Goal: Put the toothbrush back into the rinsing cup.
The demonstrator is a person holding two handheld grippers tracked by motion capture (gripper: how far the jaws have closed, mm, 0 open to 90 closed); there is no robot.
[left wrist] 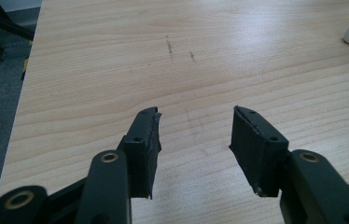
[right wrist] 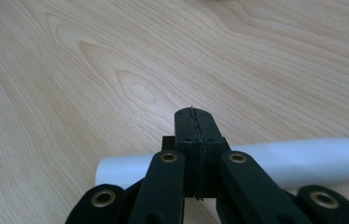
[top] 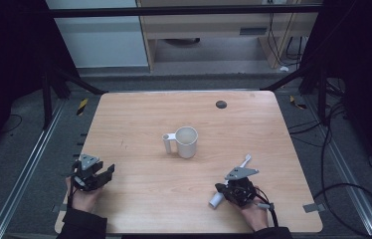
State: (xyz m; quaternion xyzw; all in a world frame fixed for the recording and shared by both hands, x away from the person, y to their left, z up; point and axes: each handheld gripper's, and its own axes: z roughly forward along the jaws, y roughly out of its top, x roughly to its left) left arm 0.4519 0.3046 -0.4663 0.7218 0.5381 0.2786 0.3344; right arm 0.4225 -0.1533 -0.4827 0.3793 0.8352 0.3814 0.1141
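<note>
Right gripper: nearest the lens in its own view, its two black jaws are pressed flat together with no gap and nothing between them; in the high view it sits near the table's front edge, right and forward of the mug, held by the person's right hand.

White tube: a smooth, matte white cylinder lying flat on the wood beneath the closed jaws, passing under them rather than between them. In the high view its long axis runs on a diagonal, one open end toward the front edge, the thinner end pointing back and right, to the right and front of the mug.

Left gripper: jaws spread wide over bare wood, gripping nothing; in the high view it is well to the left and front of the mug, held low by the left hand, dark sleeve at the table's edge.

Mug: white, upright, mouth open to the ceiling, near the centre of the table; its handle points left.

Dark disc: small and round, behind the mug toward the far edge.
</note>
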